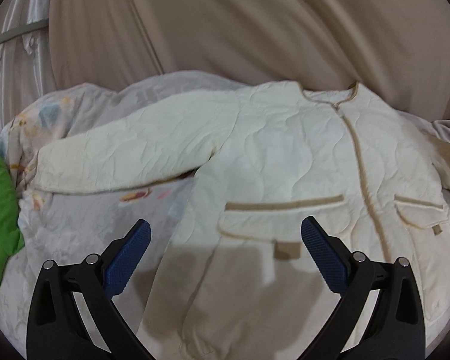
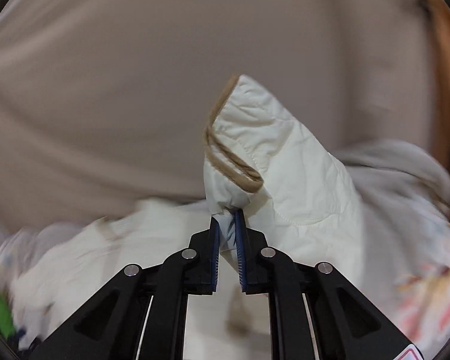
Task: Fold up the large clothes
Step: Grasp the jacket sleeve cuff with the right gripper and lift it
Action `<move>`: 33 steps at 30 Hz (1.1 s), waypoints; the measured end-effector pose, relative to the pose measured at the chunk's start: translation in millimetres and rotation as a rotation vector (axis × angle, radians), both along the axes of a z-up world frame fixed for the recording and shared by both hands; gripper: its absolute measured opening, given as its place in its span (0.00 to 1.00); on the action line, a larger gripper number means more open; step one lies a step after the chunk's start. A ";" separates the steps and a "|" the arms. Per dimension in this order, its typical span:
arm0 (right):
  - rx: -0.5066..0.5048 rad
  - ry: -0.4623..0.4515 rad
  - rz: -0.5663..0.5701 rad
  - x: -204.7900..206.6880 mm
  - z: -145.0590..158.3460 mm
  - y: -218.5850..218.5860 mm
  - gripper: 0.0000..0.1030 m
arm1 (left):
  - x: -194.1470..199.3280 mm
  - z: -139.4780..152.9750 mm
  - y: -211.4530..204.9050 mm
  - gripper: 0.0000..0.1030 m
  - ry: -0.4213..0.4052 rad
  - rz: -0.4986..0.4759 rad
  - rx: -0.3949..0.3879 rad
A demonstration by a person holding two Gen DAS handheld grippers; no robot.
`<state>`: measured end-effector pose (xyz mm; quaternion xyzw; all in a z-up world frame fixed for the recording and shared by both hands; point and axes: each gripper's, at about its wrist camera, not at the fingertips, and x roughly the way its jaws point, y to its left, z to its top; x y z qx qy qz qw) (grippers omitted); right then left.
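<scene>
A cream quilted jacket [image 1: 285, 156] with tan trim lies face up and spread out on a pale blanket [image 1: 84, 231]. Its left sleeve [image 1: 120, 162] stretches out to the left. My left gripper [image 1: 226, 228] hovers open over the jacket's lower hem, just below a tan-edged pocket [image 1: 279, 219], with nothing between its blue pads. In the right wrist view my right gripper [image 2: 227, 222] is shut on a bunched piece of the jacket's sleeve cuff [image 2: 255, 150], which stands up lifted above the rest of the cloth.
A beige curtain-like cloth [image 1: 225, 24] fills the background. A green item [image 1: 0, 216] lies at the left edge of the blanket. The blanket's patterned part [image 2: 429, 285] shows to the right of the lifted sleeve.
</scene>
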<state>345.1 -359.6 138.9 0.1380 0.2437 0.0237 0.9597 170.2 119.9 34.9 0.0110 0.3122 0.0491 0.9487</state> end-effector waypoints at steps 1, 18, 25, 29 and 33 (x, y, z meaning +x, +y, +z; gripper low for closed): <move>-0.004 -0.003 0.090 7.2 2.8 38.3 0.11 | 1.2 3.1 -3.5 0.95 -0.010 -0.008 0.008; -0.126 0.092 0.442 6.7 -85.9 212.2 0.67 | 70.4 -9.3 3.7 0.95 0.129 -0.131 -0.328; 0.003 0.066 -0.017 -47.5 -83.4 14.6 0.73 | 141.5 -17.5 -42.4 0.95 0.212 -0.232 -0.509; 0.117 0.114 -0.131 -73.1 -110.9 -54.9 0.73 | 177.5 -32.5 -85.3 0.85 0.305 -0.296 -0.557; 0.104 0.143 -0.137 -80.1 -125.2 -67.3 0.73 | 193.6 -32.6 -113.7 0.08 0.348 -0.358 -0.505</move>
